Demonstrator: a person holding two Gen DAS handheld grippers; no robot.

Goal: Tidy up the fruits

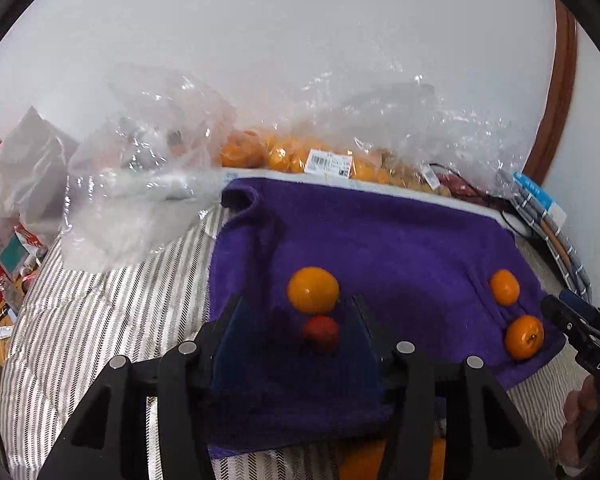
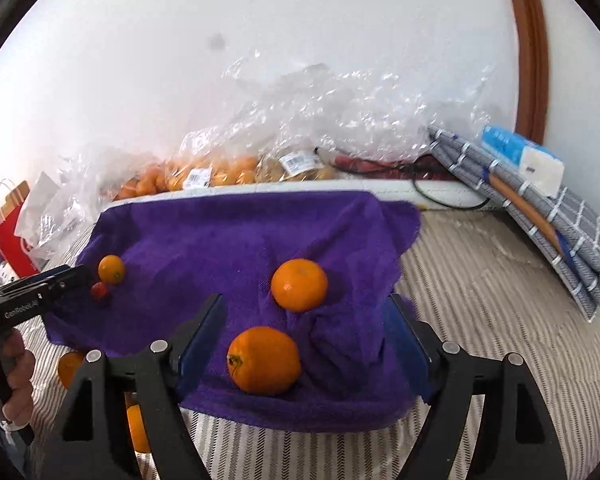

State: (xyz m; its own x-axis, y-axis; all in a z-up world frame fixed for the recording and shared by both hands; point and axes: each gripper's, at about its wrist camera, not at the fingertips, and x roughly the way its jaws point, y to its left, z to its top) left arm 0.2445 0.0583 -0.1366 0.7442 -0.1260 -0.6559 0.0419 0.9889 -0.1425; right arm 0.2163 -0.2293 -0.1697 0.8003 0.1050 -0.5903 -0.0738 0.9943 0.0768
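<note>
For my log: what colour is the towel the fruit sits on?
Purple towel; it shows best in the right wrist view.

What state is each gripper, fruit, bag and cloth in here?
Left gripper: open, straddling the small red fruit.
Right gripper: open, around an orange.
Purple towel: spread out, wrinkled.
Bag of oranges: lying against the wall.
Empty clear bag: crumpled.

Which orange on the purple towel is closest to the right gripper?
The orange with its stem dimple facing left, lying between the open right gripper fingers. The other nearby orange sits farther back.
</note>
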